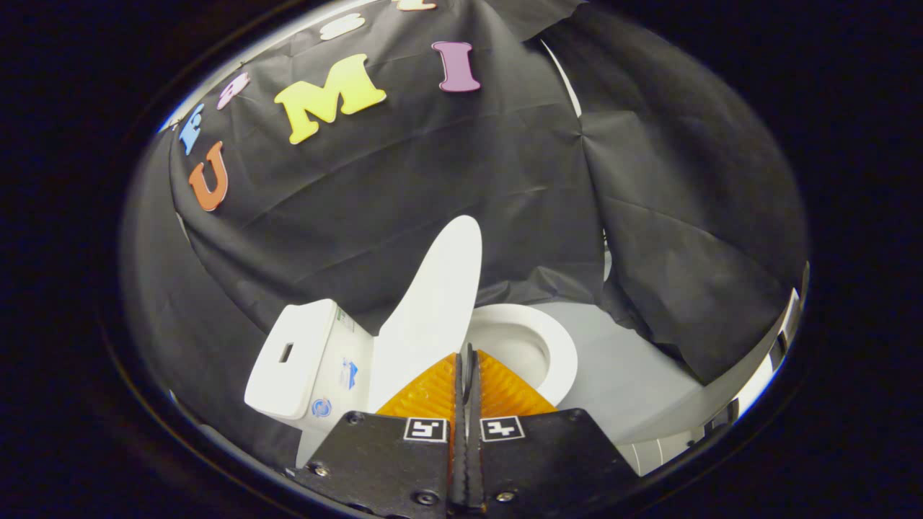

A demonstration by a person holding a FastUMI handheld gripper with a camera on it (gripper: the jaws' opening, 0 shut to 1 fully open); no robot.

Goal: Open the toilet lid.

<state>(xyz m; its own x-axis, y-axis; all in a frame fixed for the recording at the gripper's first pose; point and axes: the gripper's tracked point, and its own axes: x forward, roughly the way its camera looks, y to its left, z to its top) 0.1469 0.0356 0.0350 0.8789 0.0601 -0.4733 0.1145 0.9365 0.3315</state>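
Hand-held gripper (466, 360) seen from its own camera, with a white toilet (404, 353) directly ahead of it. The two fingers (433, 393) lie pressed together along their full visible length, leaving no gap and enclosing nothing; their tips end just in front of the raised toilet lid (433, 310) without clearly touching it. The lid stands nearly upright, tilted slightly back toward the cistern (306, 357), and rises immediately beyond the fingertips, a little to their left. The cistern sits farther left of the fingers, behind the lid, with a rectangular flush button (285, 352) on its top and small stickers on its side. To the right of the fingertips and just beyond them the seat ring (559, 353) and the bowl opening (508, 342) are exposed. The toilet stands on a pale floor (634, 382) that extends to the right of the gripper. Black cloth (433, 180) hangs as the booth's wall behind the toilet and well beyond the fingers.
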